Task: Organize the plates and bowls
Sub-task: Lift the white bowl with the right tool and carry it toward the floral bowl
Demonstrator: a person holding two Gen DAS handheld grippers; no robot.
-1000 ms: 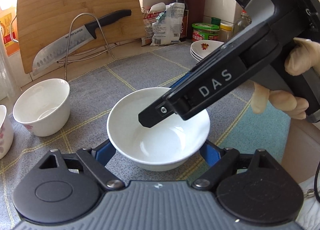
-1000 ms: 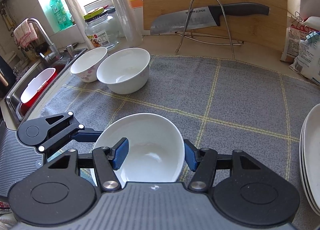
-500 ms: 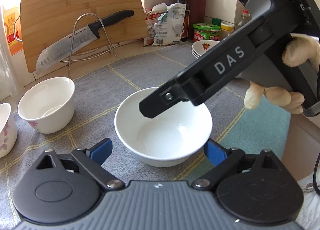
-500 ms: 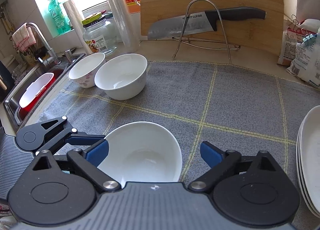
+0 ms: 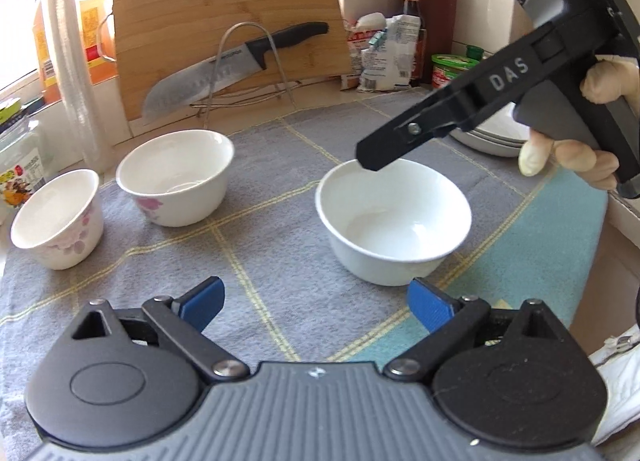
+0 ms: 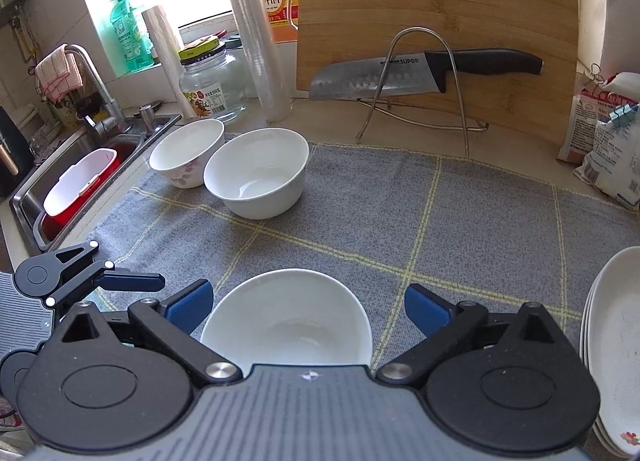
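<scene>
A plain white bowl stands on the grey checked mat. It also shows in the right wrist view, between the open blue pads of my right gripper, which does not touch it. My left gripper is open and empty, drawn back from the bowl. Two more bowls stand at the mat's far left: a white one with a pink flower and a smaller flowered one. A stack of white plates lies at the right.
A bamboo cutting board and a knife on a wire stand are at the back. A sink with a red tub is at the left. Bags, jars and bottles line the counter's back.
Both grippers opened and let go of the plain white bowl. My left gripper drew back and turned left, bringing the two flowered bowls into view. My right gripper rose a little.
</scene>
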